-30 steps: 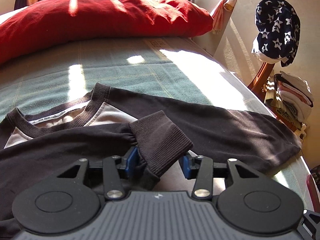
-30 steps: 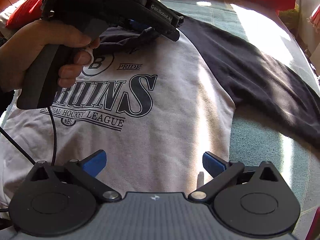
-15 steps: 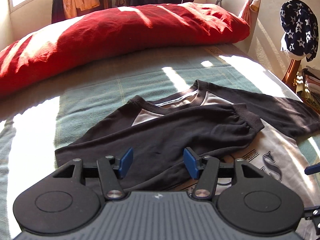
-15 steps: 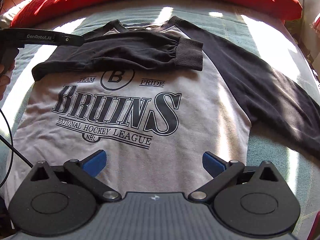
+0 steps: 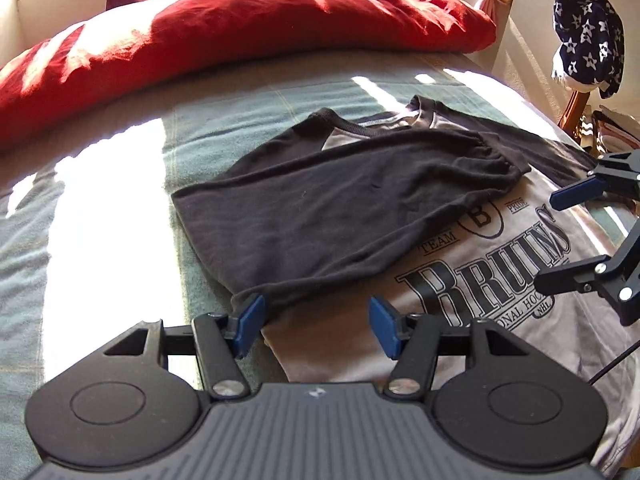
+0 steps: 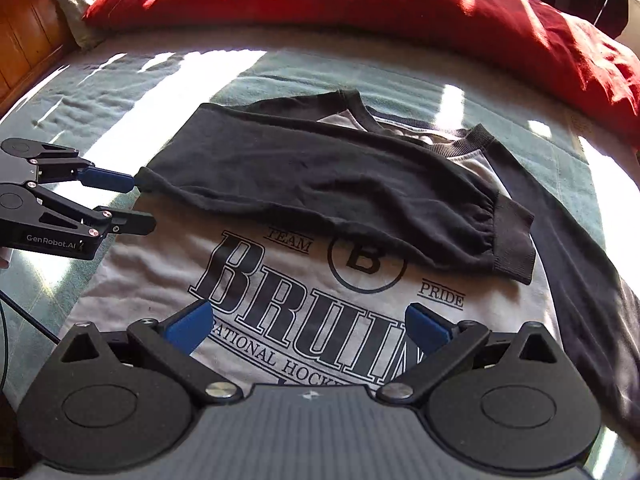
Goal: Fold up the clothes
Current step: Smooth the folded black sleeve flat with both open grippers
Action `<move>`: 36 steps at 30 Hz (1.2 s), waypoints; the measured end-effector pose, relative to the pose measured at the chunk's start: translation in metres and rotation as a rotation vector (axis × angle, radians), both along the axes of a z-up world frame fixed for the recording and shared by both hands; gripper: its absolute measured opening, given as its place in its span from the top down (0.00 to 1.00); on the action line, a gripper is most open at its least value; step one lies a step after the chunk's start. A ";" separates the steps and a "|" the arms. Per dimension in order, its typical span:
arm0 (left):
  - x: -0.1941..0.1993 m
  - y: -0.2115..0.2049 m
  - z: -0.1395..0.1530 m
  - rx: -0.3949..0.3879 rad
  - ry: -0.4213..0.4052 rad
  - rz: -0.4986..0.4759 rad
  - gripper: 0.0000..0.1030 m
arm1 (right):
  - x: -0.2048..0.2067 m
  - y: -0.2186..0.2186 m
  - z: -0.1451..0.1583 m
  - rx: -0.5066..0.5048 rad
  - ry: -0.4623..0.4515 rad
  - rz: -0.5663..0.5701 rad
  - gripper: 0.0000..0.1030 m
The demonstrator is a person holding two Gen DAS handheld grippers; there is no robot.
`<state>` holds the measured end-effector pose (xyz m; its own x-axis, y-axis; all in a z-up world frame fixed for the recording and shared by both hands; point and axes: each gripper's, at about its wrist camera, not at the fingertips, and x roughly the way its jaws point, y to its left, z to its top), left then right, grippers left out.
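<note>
A grey sweatshirt (image 6: 168,280) with a dark "Bruins" print and black sleeves lies face up on the bed. One black sleeve (image 5: 340,200) (image 6: 320,184) is folded across the chest, its cuff (image 6: 514,240) near the far shoulder. The other sleeve (image 6: 580,280) runs straight out to the right. My left gripper (image 5: 316,330) (image 6: 138,203) hovers at the sleeve's folded shoulder edge. Its jaws are opening and its pads press on nothing. Over the lower print my right gripper (image 6: 308,328) (image 5: 554,240) stands open wide with only flat shirt beneath it.
A long red pillow (image 5: 240,28) (image 6: 360,0) lies across the head of the bed on a grey-green blanket (image 5: 100,240). A chair with a star-patterned cloth (image 5: 588,36) and stacked clothes stands right of the bed. A wooden board (image 6: 24,40) borders the left.
My left gripper let go of the cuff and drew back to the shirt's left edge, opening wider. The sleeve stays folded across the chest. My right gripper shifted and rolled over the print.
</note>
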<state>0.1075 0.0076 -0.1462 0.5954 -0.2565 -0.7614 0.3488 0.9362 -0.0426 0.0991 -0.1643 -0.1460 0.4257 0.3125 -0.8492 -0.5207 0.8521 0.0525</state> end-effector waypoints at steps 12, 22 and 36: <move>-0.020 0.033 -0.041 -0.087 0.148 -0.082 0.38 | 0.067 0.024 -0.060 0.068 0.104 -0.046 0.00; 0.036 0.055 -0.011 -0.199 -0.018 -0.006 0.38 | 0.055 0.029 -0.029 0.105 0.008 -0.019 0.00; 0.060 0.033 -0.033 -0.102 0.058 -0.003 0.37 | 0.056 -0.019 -0.049 0.098 0.019 -0.122 0.00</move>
